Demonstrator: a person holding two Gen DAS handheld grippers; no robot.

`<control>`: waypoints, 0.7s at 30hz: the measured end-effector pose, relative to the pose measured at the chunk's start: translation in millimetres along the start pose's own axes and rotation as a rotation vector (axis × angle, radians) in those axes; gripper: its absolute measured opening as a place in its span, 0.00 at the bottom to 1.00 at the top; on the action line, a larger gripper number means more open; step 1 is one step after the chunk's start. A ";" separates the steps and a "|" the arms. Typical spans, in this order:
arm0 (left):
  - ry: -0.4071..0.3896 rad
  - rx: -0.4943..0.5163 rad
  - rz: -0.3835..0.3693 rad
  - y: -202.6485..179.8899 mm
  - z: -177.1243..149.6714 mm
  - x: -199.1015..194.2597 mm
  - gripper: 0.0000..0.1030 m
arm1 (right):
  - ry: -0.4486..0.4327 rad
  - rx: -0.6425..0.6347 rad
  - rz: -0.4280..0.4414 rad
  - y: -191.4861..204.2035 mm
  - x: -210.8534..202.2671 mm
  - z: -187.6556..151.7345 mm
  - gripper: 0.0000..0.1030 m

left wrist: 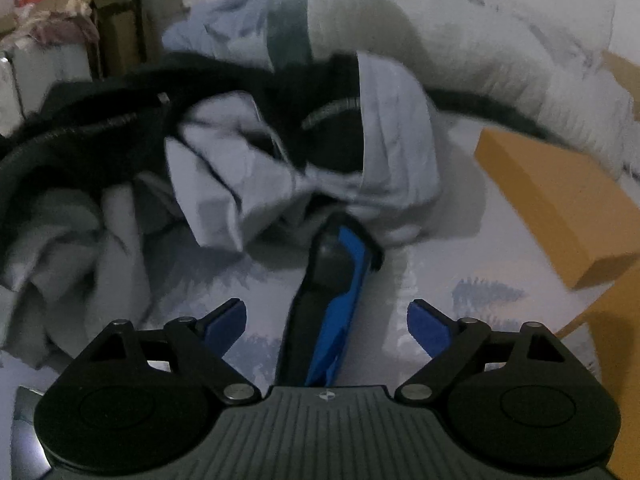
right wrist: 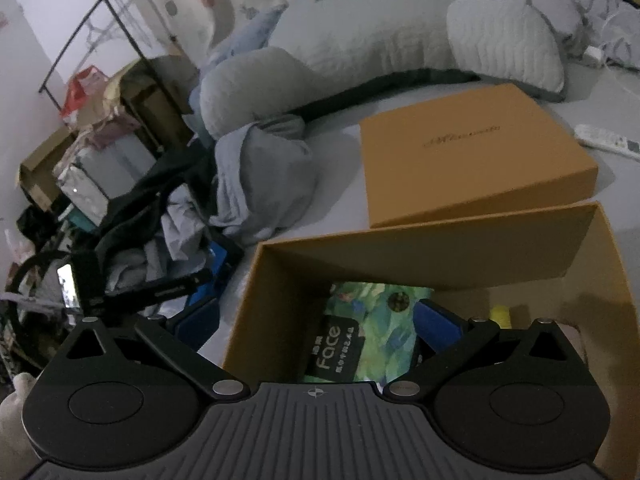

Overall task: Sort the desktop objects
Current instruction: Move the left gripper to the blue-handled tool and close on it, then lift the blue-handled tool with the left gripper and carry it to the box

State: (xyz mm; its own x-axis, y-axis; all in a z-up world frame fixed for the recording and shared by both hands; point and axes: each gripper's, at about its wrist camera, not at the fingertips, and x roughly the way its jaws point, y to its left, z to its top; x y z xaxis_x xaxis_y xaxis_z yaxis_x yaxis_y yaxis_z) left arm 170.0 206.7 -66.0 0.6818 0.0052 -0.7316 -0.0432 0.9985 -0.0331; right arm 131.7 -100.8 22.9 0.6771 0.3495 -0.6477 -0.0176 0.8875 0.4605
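Clothes heap point(left wrist: 248, 168): lay at 11 o'clock of the left gripper, blurred.
Open box point(right wrist: 440, 248): sat under the right gripper point(right wrist: 316, 332); green packet point(right wrist: 372, 332) lay inside.
Lid point(right wrist: 472, 160): at 1 o'clock, beside the box.
Razor point(left wrist: 332, 300): black-and-blue, between the left gripper's point(left wrist: 326, 324) fingers, untouched.
Fingers: both pairs stood apart.
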 end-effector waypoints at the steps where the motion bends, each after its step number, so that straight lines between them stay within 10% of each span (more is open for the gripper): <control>1: 0.014 0.004 -0.002 -0.1 -1.4 4.6 0.87 | 0.006 0.005 0.001 -1.1 3.0 -0.9 1.00; 14: 0.040 0.046 -0.002 2.7 -4.3 30.2 0.71 | 0.057 0.031 -0.004 -19.5 26.2 -10.9 1.00; 21: 0.029 0.049 0.030 3.1 -6.8 23.4 0.45 | 0.064 0.041 -0.006 -24.9 26.3 -14.0 1.00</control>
State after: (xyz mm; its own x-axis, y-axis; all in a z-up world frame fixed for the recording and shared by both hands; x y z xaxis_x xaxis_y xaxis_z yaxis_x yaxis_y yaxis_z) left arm 180.9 209.5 -87.9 0.6596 0.0343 -0.7509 -0.0267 0.9994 0.0221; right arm 139.7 -109.5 -14.1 0.6288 0.3639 -0.6872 0.0173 0.8769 0.4803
